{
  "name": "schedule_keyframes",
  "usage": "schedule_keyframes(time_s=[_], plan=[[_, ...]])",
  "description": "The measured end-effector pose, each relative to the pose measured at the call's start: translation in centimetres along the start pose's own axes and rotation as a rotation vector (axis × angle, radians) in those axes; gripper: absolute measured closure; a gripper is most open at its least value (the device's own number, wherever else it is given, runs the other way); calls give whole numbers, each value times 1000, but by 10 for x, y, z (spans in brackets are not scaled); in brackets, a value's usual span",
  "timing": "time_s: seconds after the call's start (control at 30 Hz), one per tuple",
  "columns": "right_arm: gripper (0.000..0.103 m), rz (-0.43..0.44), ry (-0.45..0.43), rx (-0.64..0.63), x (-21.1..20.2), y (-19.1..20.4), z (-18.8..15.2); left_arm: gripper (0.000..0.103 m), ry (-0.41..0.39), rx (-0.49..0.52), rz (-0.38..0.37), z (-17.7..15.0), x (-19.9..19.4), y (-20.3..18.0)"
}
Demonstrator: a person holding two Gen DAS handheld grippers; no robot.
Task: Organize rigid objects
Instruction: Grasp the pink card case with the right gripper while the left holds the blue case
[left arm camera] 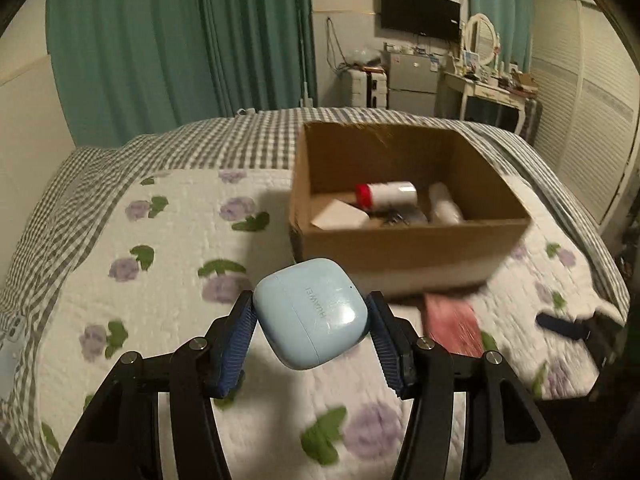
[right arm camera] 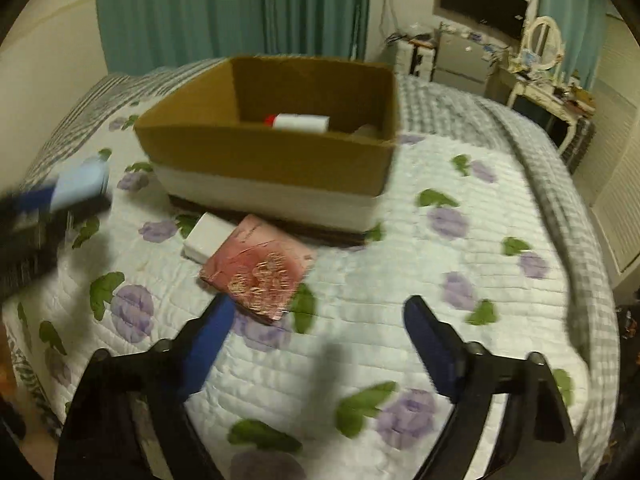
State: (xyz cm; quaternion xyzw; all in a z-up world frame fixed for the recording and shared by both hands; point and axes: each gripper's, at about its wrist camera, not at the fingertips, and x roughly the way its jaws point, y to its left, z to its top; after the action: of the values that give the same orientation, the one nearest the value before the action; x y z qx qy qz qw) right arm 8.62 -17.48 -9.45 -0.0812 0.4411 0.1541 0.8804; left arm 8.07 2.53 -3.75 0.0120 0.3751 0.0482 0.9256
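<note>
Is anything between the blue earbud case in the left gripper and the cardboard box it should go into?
Nothing visible. The earbud case is held above the quilt, and only bare bedding lies before the box, whose top is open.

One cardboard box [right arm camera: 272, 160] on the bed; inside it, one red-capped white bottle [left arm camera: 386, 194], another white bottle [left arm camera: 444, 204] and one white card [left arm camera: 340, 216]; before it, one pink booklet [right arm camera: 260, 268], one white block [right arm camera: 204, 236]; one blue earbud case [left arm camera: 312, 312]
</note>
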Motion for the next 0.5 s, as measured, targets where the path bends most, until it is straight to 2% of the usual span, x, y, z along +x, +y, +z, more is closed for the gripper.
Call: schedule_keyframes(time_s=[0.1,0.27,0.37,0.43,0.5], plan=[[27,4,8,-53,18,17,0,46,19,-38,-23,-4,12,6],[34,3,17,-132,43,41,3,46,79,-29,-36,-15,37,7],[45,-8,8,-159,49,47,5,46,96,-19,-40,-18,44,6],[60,-8,-6,-186,44,49,7,46,105,-22,-46,-19,48,7],[69,-10,-38,-189,33,46,8,46,110,-30,-52,-19,50,9]])
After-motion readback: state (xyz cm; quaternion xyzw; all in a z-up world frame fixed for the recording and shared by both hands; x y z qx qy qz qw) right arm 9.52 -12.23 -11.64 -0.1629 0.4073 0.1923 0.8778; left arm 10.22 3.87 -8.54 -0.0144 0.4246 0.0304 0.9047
